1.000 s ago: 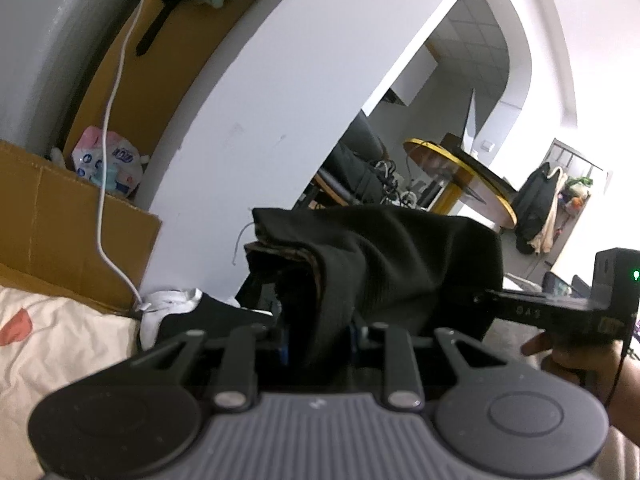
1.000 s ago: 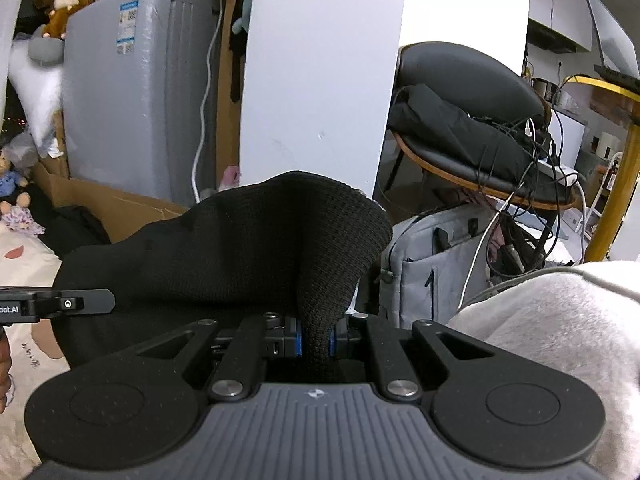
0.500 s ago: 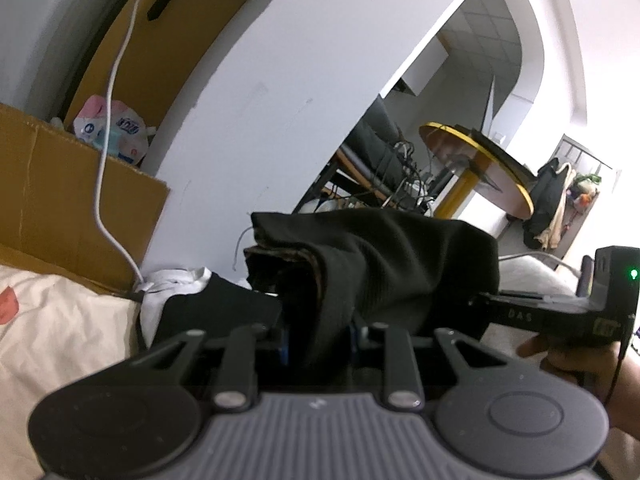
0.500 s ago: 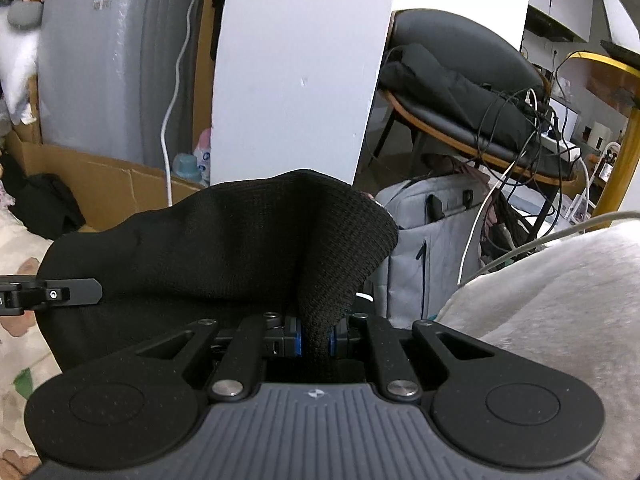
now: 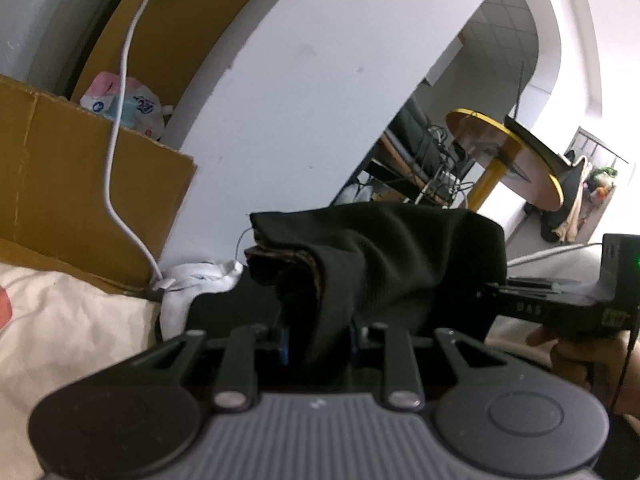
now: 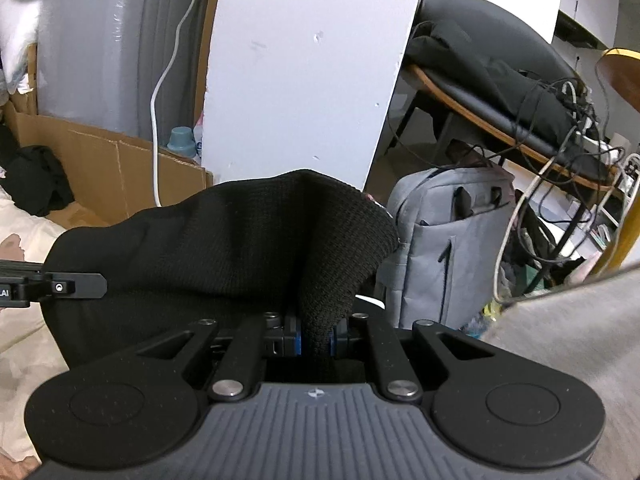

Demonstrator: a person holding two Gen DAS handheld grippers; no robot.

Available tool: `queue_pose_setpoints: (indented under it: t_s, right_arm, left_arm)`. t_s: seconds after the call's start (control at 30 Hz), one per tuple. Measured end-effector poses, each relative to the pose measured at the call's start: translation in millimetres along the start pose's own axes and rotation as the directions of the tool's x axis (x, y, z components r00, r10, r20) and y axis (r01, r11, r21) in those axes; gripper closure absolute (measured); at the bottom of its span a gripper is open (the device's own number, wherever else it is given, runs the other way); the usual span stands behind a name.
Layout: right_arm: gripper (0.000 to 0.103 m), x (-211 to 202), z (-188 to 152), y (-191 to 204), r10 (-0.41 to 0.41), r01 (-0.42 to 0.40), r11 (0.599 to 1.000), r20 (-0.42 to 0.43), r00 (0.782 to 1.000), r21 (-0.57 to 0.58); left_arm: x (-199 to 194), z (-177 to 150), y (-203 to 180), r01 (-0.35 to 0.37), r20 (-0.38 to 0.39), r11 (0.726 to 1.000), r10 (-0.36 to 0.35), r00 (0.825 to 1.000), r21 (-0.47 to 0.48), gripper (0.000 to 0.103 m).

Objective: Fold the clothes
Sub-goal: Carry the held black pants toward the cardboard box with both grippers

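A cream patterned bedsheet (image 5: 60,320) lies below a white wall (image 6: 296,80) and a cardboard box (image 5: 80,200). The black knit garment (image 6: 224,248) hangs bunched between the left hand-held gripper (image 5: 316,340) and the right hand-held gripper (image 6: 316,340), both clamped on it.

the left hand-held gripper (image 5: 316,338) points a little below level, its two jaws drawn close and pinching a thick bunch of the black garment (image 5: 384,264) between blue-edged pads. the right hand-held gripper (image 6: 316,336) tilts more steeply downward, its jaws nearly together and clamped on a narrower fold of the same cloth. in the left wrist view the right gripper's body shows side-on at the right edge, with the person's right hand (image 5: 580,360) wrapped around its grip from below. in the right wrist view one finger of the left gripper juts in from the left edge, level against the cloth. both tools hold the garment stretched between them.
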State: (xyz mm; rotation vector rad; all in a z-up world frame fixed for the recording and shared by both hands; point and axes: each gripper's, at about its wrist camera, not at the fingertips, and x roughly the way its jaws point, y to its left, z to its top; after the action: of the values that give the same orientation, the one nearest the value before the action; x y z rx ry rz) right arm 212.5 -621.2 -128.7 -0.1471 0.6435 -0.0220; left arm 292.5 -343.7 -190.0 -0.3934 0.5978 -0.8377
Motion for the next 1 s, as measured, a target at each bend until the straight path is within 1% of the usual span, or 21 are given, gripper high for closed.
queue_pose_setpoints:
  t_s: [0.27,0.4,0.7,0.9,1.0]
  right_arm:
    - [0.091,42,4,-9,0.011,-0.012,1.000,-0.027,1.000,-0.017]
    - [0.090,68,6,-17,0.026,-0.026,1.000,-0.042,0.999,-0.005]
    - [0.090,122,2,-23,0.044,-0.043,0.999,-0.099,0.994,0.006]
    - [0.090,144,3,-28,0.062,-0.062,0.998,-0.110,0.992,0.011]
    - [0.090,156,4,-29,0.072,-0.071,0.997,-0.124,0.990,0.008]
  left_arm:
    - [30,8,20,-0.020,-0.028,1.000,0.020,0.999,0.014,0.076]
    - [45,13,29,-0.031,-0.046,0.999,0.031,0.998,0.013,0.076]
    - [75,10,55,-0.067,-0.075,0.997,0.064,0.995,-0.035,0.076]
    - [87,13,66,-0.081,-0.082,0.996,0.078,0.994,-0.031,0.076]
    - [95,13,73,-0.090,-0.089,0.995,0.085,0.992,-0.049,0.075]
